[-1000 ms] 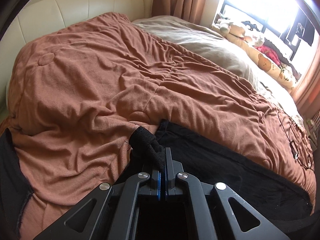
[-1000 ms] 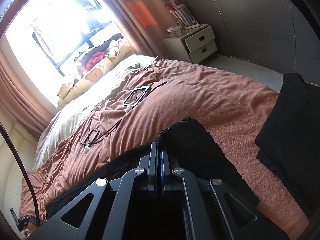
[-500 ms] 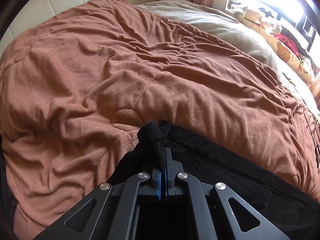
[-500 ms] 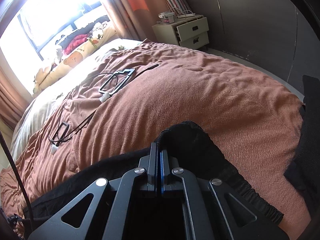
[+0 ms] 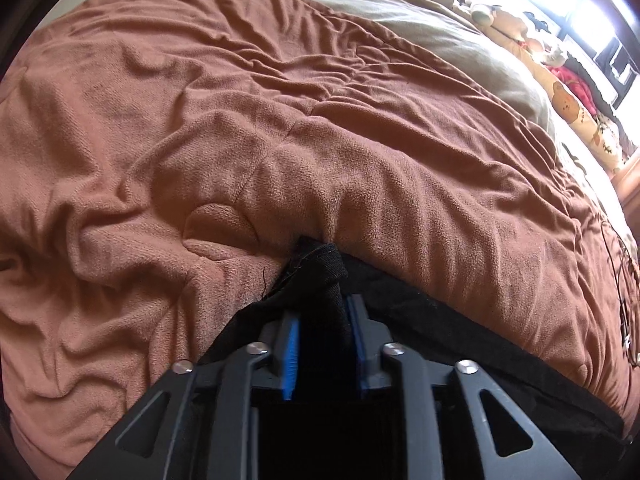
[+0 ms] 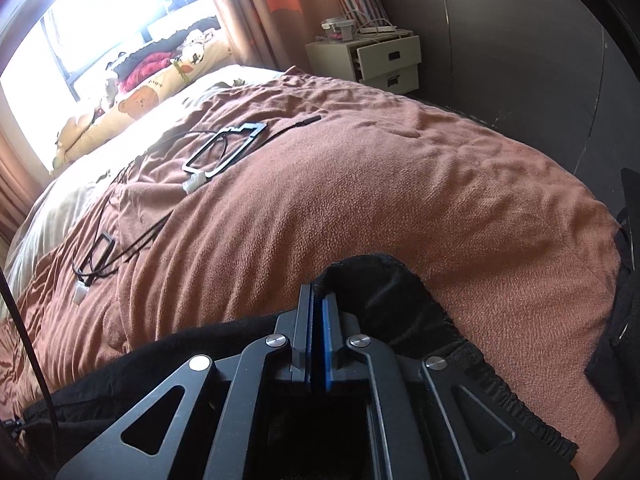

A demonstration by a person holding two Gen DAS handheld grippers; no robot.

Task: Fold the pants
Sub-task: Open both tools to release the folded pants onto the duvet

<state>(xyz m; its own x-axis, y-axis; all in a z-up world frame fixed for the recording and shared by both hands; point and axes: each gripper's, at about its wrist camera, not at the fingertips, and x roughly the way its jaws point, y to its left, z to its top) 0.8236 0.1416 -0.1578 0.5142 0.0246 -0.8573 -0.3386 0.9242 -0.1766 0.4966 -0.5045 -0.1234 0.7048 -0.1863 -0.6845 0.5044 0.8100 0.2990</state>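
Now the left gripper (image 5: 322, 320) jaws have just opened, a black pants (image 5: 460, 332) corner loose between them; right gripper (image 6: 317, 312) jaws near-closed, pinching the waistband on the brown bed blanket (image 5: 280, 120).

Daylight enters through the window (image 6: 100, 28), which is blown out to white in both views. The blanket (image 5: 280, 140) is evenly lit, its folds soft-shadowed. The black pants (image 6: 380, 292) show little detail. Fisheye bending and dark vignetting mark the corners. Focus is sharp, with no motion blur.
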